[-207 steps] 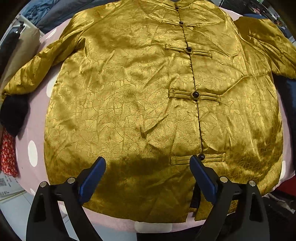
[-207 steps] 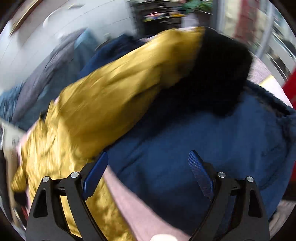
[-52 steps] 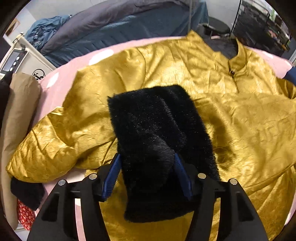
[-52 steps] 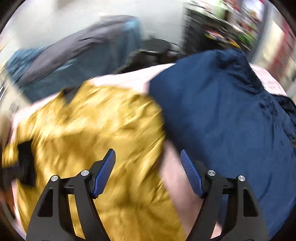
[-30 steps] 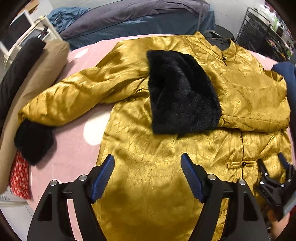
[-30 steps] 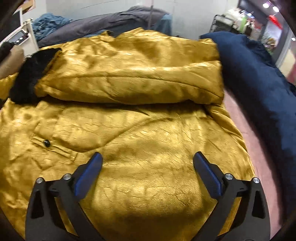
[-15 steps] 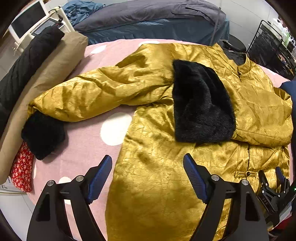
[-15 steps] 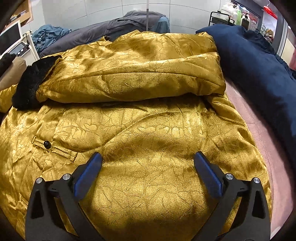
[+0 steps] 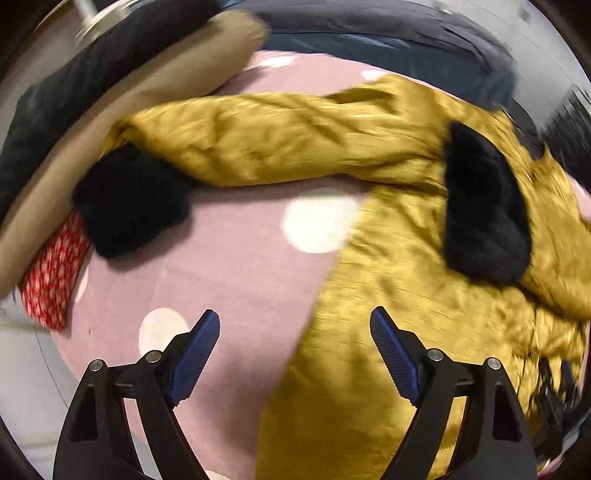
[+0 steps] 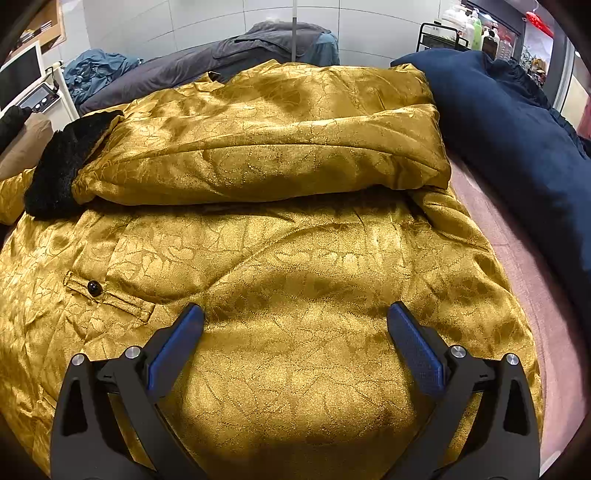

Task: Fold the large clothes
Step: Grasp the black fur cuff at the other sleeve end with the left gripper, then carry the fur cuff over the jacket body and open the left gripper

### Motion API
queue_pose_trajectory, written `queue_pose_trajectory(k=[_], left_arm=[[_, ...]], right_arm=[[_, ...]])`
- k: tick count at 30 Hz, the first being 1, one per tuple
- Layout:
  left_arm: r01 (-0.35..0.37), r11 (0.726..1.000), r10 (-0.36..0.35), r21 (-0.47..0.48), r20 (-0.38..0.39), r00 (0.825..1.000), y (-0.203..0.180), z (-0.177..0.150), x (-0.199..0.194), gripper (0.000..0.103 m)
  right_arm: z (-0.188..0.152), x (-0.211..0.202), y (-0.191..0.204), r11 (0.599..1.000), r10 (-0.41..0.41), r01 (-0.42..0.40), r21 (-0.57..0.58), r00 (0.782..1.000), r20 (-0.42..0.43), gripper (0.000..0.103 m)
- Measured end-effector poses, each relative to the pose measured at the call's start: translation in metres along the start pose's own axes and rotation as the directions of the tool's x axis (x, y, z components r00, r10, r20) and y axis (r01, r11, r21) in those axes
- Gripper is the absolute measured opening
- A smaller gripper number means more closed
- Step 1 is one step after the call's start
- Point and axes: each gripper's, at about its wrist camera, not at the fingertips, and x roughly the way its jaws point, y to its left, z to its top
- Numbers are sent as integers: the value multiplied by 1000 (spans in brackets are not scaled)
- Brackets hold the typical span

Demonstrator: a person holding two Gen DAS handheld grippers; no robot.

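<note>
No readable text in either view.

The bottles (image 10: 476,27) on the rack at the back of the right wrist view are too small for any label to be made out, the monitor (image 10: 18,74) at the left edge shows nothing legible, and the left wrist view is blurred.

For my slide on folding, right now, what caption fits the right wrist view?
Open right gripper over the gold jacket, one fur-cuffed sleeve folded across the front.
</note>
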Motion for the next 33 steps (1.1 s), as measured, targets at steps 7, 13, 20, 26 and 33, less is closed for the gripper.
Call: queue_pose_trajectory(k=[7, 13, 20, 26, 33], left_arm=[[98, 926, -98, -365, 19, 995, 90, 3, 16, 83], [97, 826, -62, -556, 81, 995, 171, 7, 24, 83], [176, 746, -139, -642, 108, 984, 222, 27, 60, 83], [238, 721, -200, -651, 133, 971, 227, 50, 91, 25], [11, 956, 42, -293, 174, 984, 173, 83, 26, 5]], right_arm=[[0, 0, 0, 1000, 0, 0, 1, 1000, 0, 97], [0, 0, 0, 1000, 0, 0, 0, 1000, 0, 97], [0, 0, 0, 1000, 0, 0, 0, 1000, 0, 97], [0, 0, 0, 1000, 0, 0, 0, 1000, 0, 97], [0, 0, 0, 1000, 0, 0, 0, 1000, 0, 97]])
